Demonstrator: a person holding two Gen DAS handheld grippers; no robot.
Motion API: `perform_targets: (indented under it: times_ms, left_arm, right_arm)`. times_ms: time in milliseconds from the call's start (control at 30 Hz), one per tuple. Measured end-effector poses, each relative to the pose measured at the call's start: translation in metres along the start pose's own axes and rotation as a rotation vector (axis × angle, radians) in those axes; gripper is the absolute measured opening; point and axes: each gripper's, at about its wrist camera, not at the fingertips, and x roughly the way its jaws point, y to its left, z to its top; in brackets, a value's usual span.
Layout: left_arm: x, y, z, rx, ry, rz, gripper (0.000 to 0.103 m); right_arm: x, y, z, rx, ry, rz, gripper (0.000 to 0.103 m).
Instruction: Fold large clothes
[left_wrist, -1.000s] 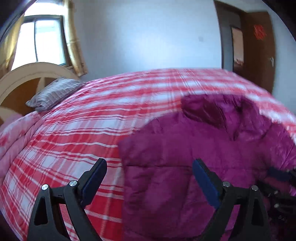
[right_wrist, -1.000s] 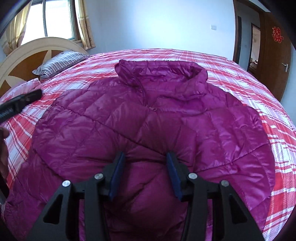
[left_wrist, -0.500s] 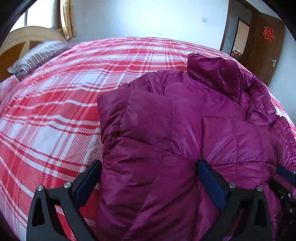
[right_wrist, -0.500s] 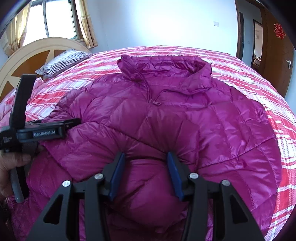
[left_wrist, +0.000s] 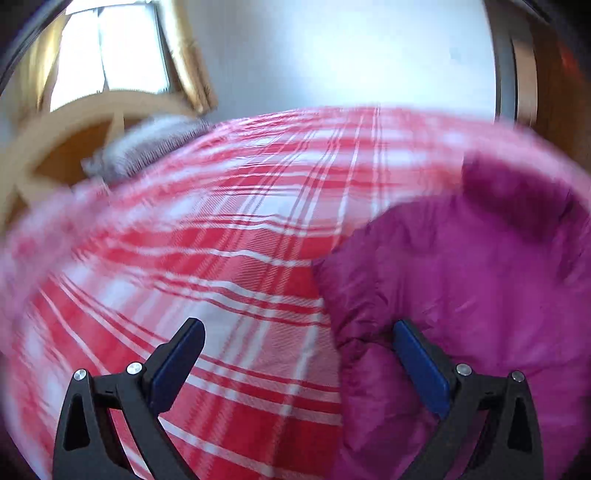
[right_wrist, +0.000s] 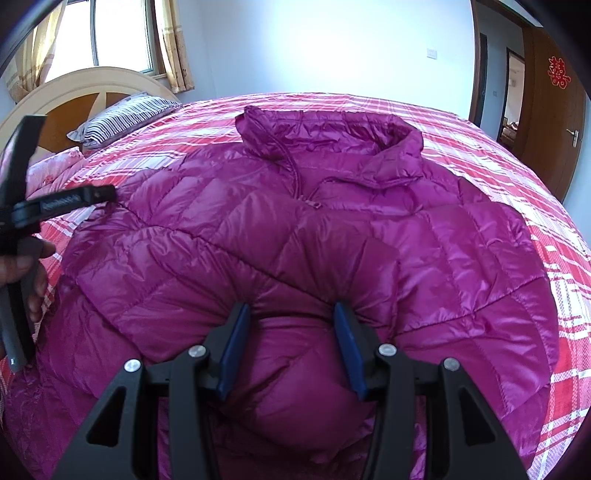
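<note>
A magenta quilted down jacket (right_wrist: 332, 229) lies front up on the bed, collar towards the far side. My right gripper (right_wrist: 291, 332) is shut on a thick fold at the jacket's near hem, and the cloth bulges between the blue pads. In the blurred left wrist view my left gripper (left_wrist: 299, 354) stands open wide over the bedspread. Only the jacket's (left_wrist: 480, 277) left edge reaches in beside its right finger (left_wrist: 421, 369), and nothing is pinched. The right wrist view shows the left gripper (right_wrist: 22, 221) at the jacket's left side, held by a hand (right_wrist: 22, 269).
A red and white plaid bedspread (right_wrist: 554, 229) covers the whole bed. A striped pillow (right_wrist: 122, 118) lies by the curved wooden headboard (right_wrist: 74, 92) at the far left, under a window. A brown door (right_wrist: 550, 110) stands open at the far right.
The left wrist view has swung left off the jacket: the cloth that filled its jaws half a second ago now lies at their right side. The right gripper has kept still on its fold.
</note>
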Motion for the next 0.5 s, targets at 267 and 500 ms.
perform_targets:
  times_ms: [267, 500]
  left_arm:
    - [0.017, 0.004, -0.009, 0.014, 0.021, 0.018, 0.102]
    - [0.018, 0.003, -0.01, 0.009, 0.016, 0.019, 0.102]
  right_arm:
    - [-0.004, -0.002, 0.0, 0.005, 0.012, 0.033, 0.052]
    - [-0.05, -0.001, 0.023, 0.034, -0.105, 0.03, 0.052]
